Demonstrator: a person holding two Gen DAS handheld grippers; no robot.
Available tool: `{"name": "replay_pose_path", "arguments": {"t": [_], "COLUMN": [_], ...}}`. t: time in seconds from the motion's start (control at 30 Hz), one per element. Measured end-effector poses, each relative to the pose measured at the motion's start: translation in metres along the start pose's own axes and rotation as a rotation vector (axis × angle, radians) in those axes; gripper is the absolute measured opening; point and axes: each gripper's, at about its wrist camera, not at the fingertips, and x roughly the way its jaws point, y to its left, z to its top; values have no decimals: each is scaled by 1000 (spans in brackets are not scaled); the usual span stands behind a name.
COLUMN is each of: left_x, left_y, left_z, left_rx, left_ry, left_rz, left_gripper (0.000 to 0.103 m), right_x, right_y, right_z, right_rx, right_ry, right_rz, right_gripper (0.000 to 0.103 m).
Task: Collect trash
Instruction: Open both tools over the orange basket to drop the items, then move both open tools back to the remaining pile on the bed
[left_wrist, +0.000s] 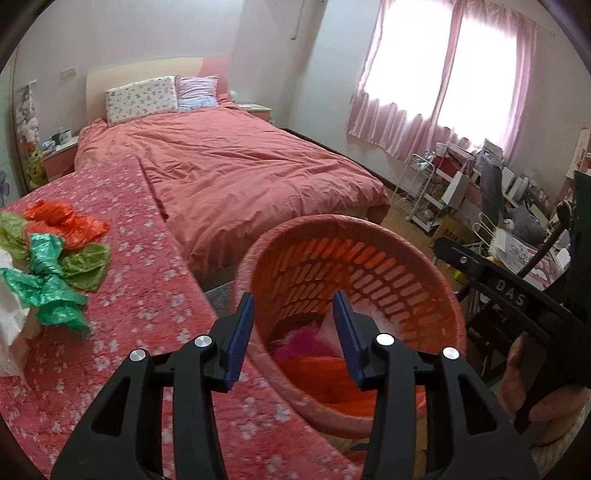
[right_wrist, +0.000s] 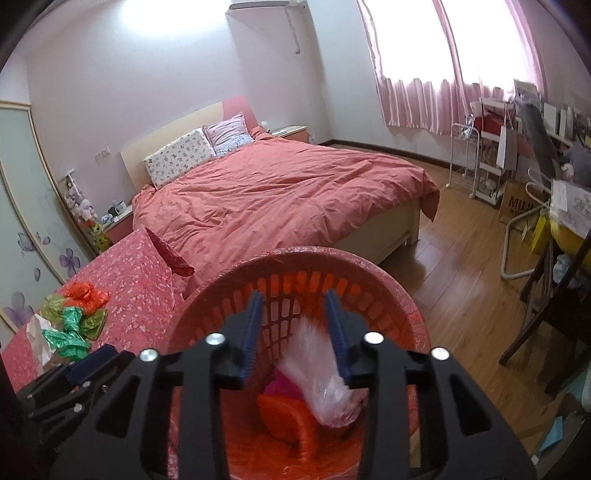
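A red slotted basket (left_wrist: 369, 258) stands beside a table with a red flowered cloth (left_wrist: 147, 295); it also shows in the right wrist view (right_wrist: 376, 280). Inside lie a pink bag (right_wrist: 284, 387), an orange bag (right_wrist: 291, 417) and a blurred white plastic bag (right_wrist: 321, 373). My right gripper (right_wrist: 294, 332) is open above the basket, with the white bag just below its fingers. My left gripper (left_wrist: 295, 332) is open and empty at the basket's near rim. Crumpled green (left_wrist: 48, 288), orange (left_wrist: 62, 221) and olive (left_wrist: 85, 266) bags lie on the table's left side.
A bed with a salmon duvet (left_wrist: 240, 177) lies behind the table. A white paper bag (left_wrist: 11, 332) sits at the table's left edge. Cluttered shelves and boxes (left_wrist: 480, 192) line the wall under the pink curtains. A dark chair (right_wrist: 546, 317) stands at right on the wood floor.
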Motion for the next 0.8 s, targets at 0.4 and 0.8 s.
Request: {"name": "replay_pose_path", "arguments": {"t": [0.4,0.8], "left_x": [-40,-100], "left_y": [38,114], "left_z": [-7,-18], "left_rx": [-8,-98], "left_ry": [-58,-131], "left_rz": [93,214], "left_gripper": [47,47], "right_x": [-4,-17], "right_y": [45,144], "right_z": [-9,-29], "right_rx": [-83,-230], "right_ry": [20,43], "right_rz": [31,153], "right_gripper": [44,44]}}
